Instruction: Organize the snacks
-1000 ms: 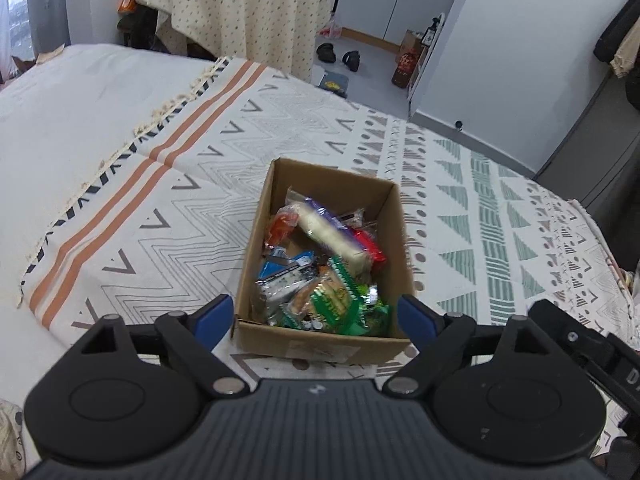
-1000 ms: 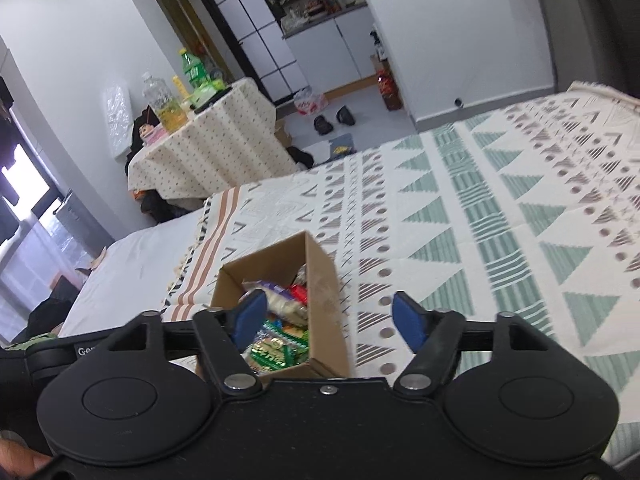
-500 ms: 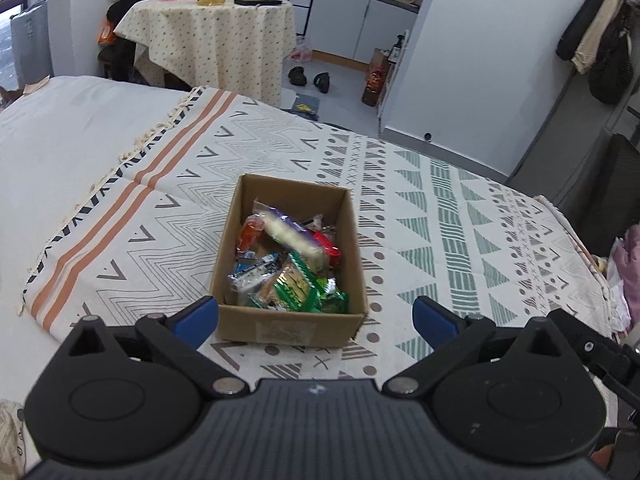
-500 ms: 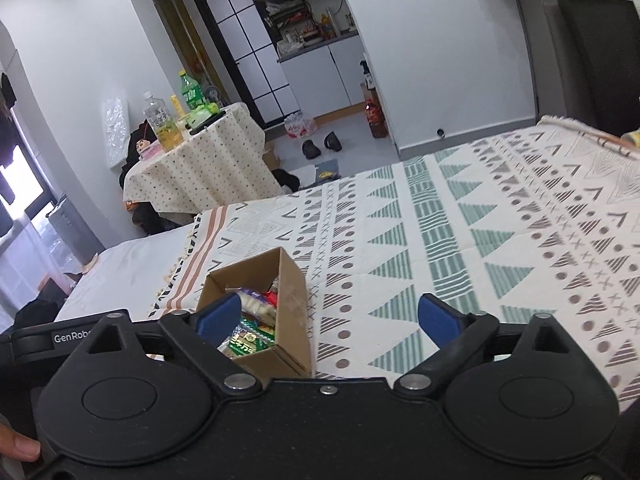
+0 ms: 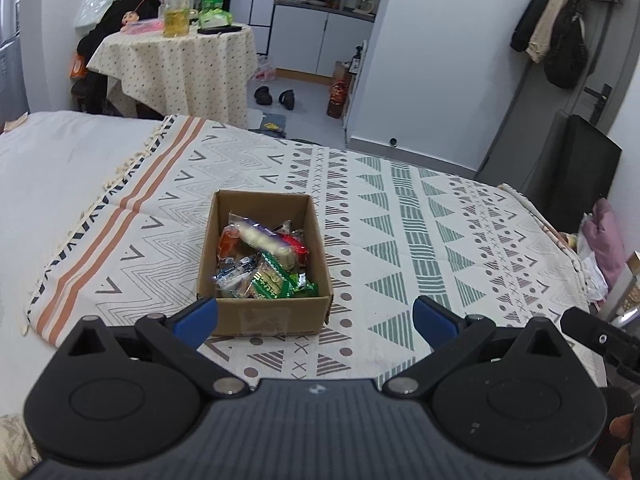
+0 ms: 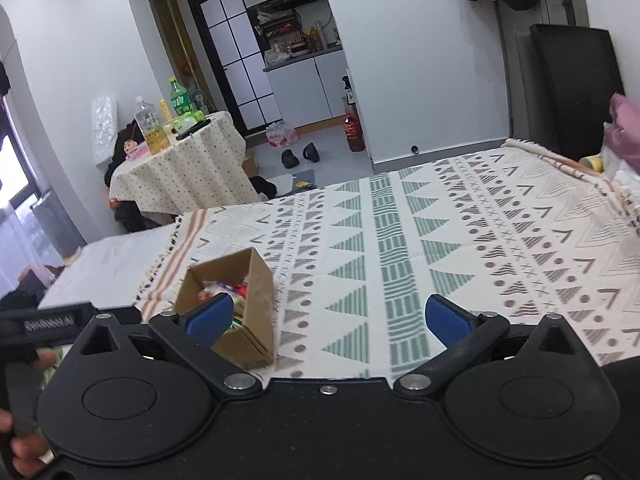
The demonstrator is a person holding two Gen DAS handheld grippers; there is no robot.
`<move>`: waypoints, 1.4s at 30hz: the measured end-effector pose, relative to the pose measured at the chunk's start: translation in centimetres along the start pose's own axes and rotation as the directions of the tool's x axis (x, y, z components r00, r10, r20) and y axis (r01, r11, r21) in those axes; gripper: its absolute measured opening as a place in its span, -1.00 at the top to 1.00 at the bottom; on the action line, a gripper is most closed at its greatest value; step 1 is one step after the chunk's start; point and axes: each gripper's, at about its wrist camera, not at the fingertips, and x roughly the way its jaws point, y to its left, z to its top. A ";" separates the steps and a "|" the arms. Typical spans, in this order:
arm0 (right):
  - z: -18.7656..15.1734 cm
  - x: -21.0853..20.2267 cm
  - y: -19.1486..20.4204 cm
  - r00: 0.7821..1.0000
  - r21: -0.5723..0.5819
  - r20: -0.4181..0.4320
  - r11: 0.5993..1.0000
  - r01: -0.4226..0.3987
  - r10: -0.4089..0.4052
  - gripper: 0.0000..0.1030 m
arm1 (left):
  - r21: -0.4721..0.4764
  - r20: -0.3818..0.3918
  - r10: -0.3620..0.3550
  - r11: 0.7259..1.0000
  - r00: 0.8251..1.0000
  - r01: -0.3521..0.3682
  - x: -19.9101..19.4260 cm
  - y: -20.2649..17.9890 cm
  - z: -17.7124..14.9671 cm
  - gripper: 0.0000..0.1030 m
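Patterned bedspread (image 5: 400, 216), cardboard box (image 5: 264, 316) of snacks (image 5: 264, 260) ahead of left gripper (image 5: 316, 318) fingers, long axis pointing away, right gripper (image 6: 326, 316) beside it, both spread wide, empty.

Pale walls (image 5: 432, 60) and a grey floor (image 5: 308, 120); a round table (image 5: 176, 64) in dotted cloth (bottles on top), white cabinets (image 6: 316, 84), coats (image 5: 560, 20) hung by a door.

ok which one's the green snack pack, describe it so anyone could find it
On the patterned bedspread sits an open cardboard box of snacks. The green snack pack lies at its near end, by the front wall: the only bright green wrapper, beside a silvery-blue pack.
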 end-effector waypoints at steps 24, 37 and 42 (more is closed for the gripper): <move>-1.8 -5.8 0.9 1.000 -0.080 0.026 0.997 -0.008 0.010 -1.00 | 0.120 0.062 0.015 0.993 0.998 -0.022 -7.4 -1.1 -2.1 -1.00; -2.3 -6.7 -0.2 0.999 -0.063 0.036 0.998 0.004 -0.002 -1.00 | 0.158 0.067 0.004 0.987 0.998 -0.015 -7.8 -1.9 -3.1 -1.00; -2.1 -7.0 -0.3 0.999 -0.062 0.046 0.998 0.009 -0.006 -1.00 | 0.162 0.063 0.002 0.987 0.998 -0.012 -7.7 -2.2 -3.3 -1.00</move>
